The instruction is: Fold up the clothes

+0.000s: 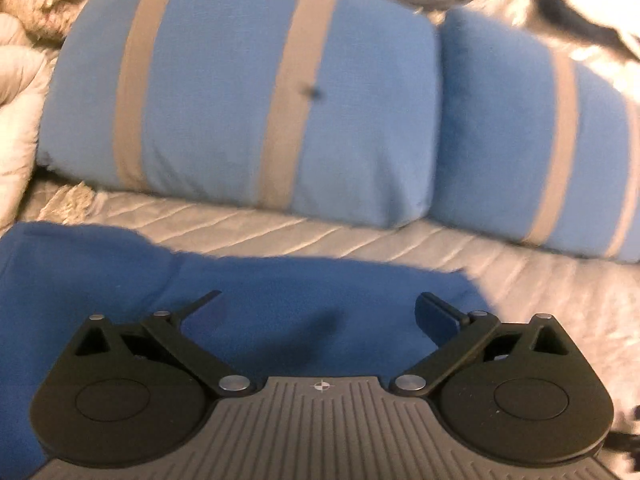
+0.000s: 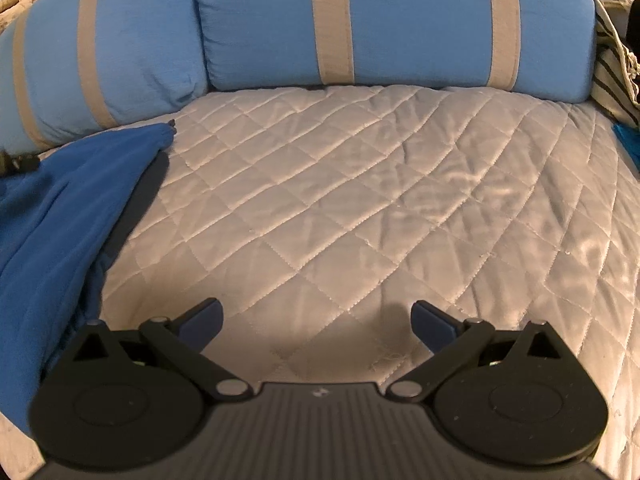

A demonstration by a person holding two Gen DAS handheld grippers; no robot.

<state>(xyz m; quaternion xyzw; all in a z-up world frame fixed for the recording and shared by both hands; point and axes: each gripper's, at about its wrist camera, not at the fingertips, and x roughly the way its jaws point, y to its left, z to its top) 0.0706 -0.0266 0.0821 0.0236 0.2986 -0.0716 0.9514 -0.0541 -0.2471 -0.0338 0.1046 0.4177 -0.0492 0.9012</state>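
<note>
Nearest the lens in the left wrist view, the left hand-held gripper (image 1: 318, 312) is seen with its jaws spread wide and nothing between them, hovering low over a dark blue garment (image 1: 280, 300). The right hand-held gripper (image 2: 316, 320) is likewise released and empty, held over bare quilted bedcover (image 2: 360, 184).

The garment is spread on the bed, toward the left side, with its far edge lying short of the blue striped pillows (image 1: 248, 92). It is judged to be a soft, light knit or fleece: limp, likely to sag and drape when lifted, unlikely to slip from padded fingers, and in no way fragile. A pinch at an edge or a corner is judged the sensible hold, since a grip in the middle would only bunch the cloth.

From the left wrist view, the broad flat body of the garment is shown directly beneath the jaws, but its right border is only partly seen. From the right wrist view, that border is shown running diagonally, ending in a pointed corner (image 2: 162, 132) near the pillows, with slight lift and shadow under the edge. Whether the garment is already folded cannot be told from either view.
</note>
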